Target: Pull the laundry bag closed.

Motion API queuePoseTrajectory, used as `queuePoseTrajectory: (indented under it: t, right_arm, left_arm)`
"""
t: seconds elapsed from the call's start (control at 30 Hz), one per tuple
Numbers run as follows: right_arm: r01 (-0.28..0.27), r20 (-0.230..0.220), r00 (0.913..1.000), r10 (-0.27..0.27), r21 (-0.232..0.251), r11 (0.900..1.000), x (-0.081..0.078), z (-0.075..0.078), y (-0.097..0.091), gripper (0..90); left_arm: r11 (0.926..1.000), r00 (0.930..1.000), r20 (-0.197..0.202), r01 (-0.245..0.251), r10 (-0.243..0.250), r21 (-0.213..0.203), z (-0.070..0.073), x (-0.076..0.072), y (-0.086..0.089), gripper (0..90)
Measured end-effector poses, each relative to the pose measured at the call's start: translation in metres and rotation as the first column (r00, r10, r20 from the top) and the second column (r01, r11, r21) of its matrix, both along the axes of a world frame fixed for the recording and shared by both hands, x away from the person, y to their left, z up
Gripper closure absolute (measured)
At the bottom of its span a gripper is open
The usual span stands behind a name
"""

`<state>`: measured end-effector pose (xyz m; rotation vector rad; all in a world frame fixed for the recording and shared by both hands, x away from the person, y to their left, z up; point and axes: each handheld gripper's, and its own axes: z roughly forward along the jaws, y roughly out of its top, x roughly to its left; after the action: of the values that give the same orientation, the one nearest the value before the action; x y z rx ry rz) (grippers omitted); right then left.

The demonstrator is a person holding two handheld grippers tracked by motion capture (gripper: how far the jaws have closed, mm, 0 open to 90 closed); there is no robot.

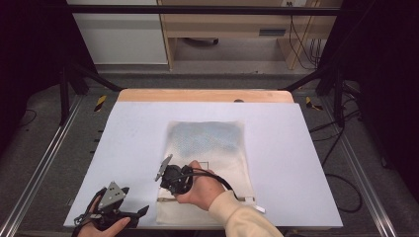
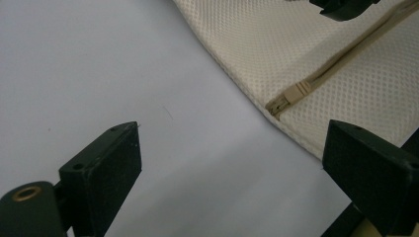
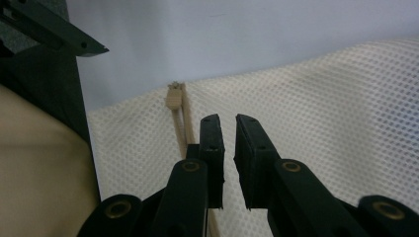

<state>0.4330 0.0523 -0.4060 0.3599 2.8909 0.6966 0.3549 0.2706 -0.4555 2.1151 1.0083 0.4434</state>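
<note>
Mesh bag [image 1: 205, 163], limp and light, wants holding by its zipper [image 3: 176, 123], where my right gripper [image 3: 227, 133] pinches nearly closed.

- We see a grey floor [image 1: 232, 79] around the table [image 1: 207, 95].
- Beyond stand a white cabinet [image 1: 123, 34] and a wooden desk [image 1: 232, 24].
- Dark curtains [image 1: 29, 59] flank us.

Cream mesh bag [image 1: 207, 163] lies flat on white-covered desk, long side running away from person, near edge close to desk's front. Far part shows bluish-grey tint through mesh. Beige zipper [image 2: 341, 59] runs across bag near its front edge; zipper end [image 3: 173, 98] sits at bag's left edge, zipper closed there.
</note>
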Motion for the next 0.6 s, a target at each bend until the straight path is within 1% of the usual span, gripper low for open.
queuePoseTrajectory:
  t: [0.07,0.1,0.17,0.27,0.33,0.47,0.6]
  right_arm:
    - [-0.003,-0.001,1.0,0.003,-0.001,1.0,-0.001,-0.001,0.003,82.1]
    - [-0.014,-0.011,0.9998,0.014,-0.007,0.9999,-0.003,-0.004,0.008,81.1]
    - [-0.015,-0.02,0.9997,0.015,0.001,0.9999,-0.005,-0.006,0.013,80.0]
    - [-0.026,-0.03,0.9992,0.026,0.001,0.9997,-0.007,-0.01,0.019,76.8]
    - [-0.023,-0.047,0.9986,0.023,0.007,0.9997,-0.008,-0.014,0.023,75.6]
    - [-0.047,-0.068,0.9966,0.046,-0.017,0.9987,-0.01,-0.023,0.031,70.9]
    - [-0.044,-0.079,0.9961,0.04,-0.048,0.9979,-0.007,-0.031,0.038,71.6]
  left_arm:
    - [1.0,1.0,-0.003,-0.001,0.001,0.005,0.0,-0.002,0.001,9.0]
    - [1.0,1.0,-0.004,0.001,-0.001,0.002,0.0,-0.004,0.002,9.5]
    - [1.0,1.0,0.002,-0.004,0.004,0.006,0.0,-0.005,0.003,9.7]
    - [1.0,0.9999,-0.01,-0.003,0.003,-0.005,0.0,-0.005,0.003,10.0]
    - [1.0,0.9999,-0.015,0.002,-0.002,0.009,-0.001,-0.005,0.003,11.2]
    - [1.0,0.9997,-0.024,0.009,-0.009,0.0,0.0,-0.007,0.003,11.2]
    - [0.9996,0.9991,-0.033,0.026,-0.027,-0.005,0.0,-0.01,-0.001,11.2]
